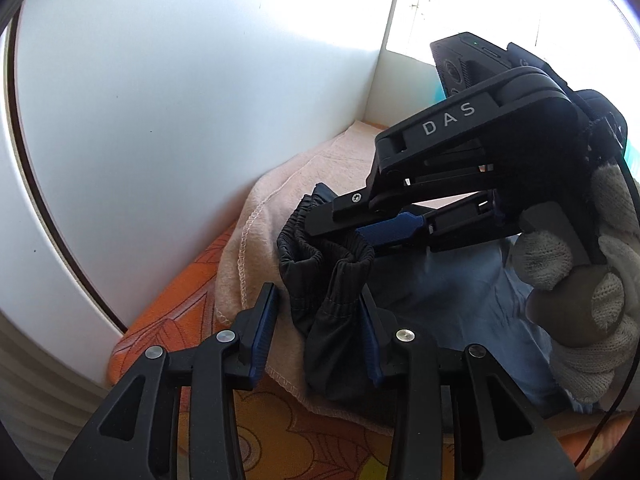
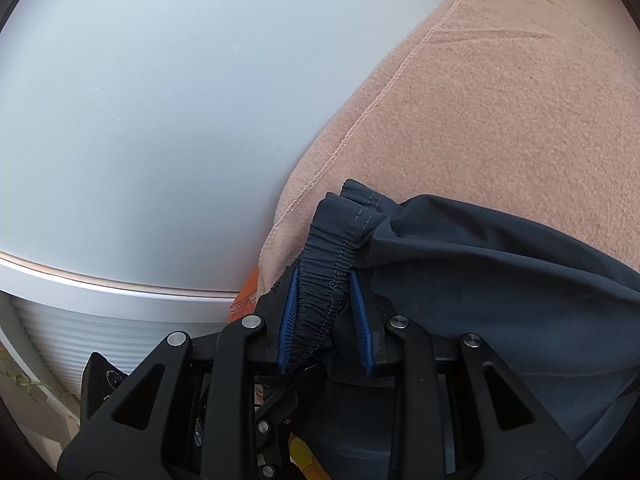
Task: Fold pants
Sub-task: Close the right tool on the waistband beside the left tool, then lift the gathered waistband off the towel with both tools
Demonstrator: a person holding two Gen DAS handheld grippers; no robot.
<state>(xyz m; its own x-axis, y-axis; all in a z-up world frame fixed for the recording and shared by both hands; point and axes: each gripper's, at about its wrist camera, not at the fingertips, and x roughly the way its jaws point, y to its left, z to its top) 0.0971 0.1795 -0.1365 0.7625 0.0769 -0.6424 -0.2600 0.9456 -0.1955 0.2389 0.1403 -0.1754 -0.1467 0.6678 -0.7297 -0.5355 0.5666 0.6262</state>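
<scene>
Pants, dark, bunched mid-frame on beige blanket. Right gripper narrow, pinching elastic waistband. Left gripper wide, fabric between pads w/o clamping. Risk: waistband slips from thin pinch; blanket snagged too.

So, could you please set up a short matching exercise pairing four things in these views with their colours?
Things:
1. pants
2. blanket
3. gripper finger pads
4. patterned cover

Colours:
A. orange
B. dark navy
C. pale peach
D. blue

Pairs: 1-B, 2-C, 3-D, 4-A
</scene>
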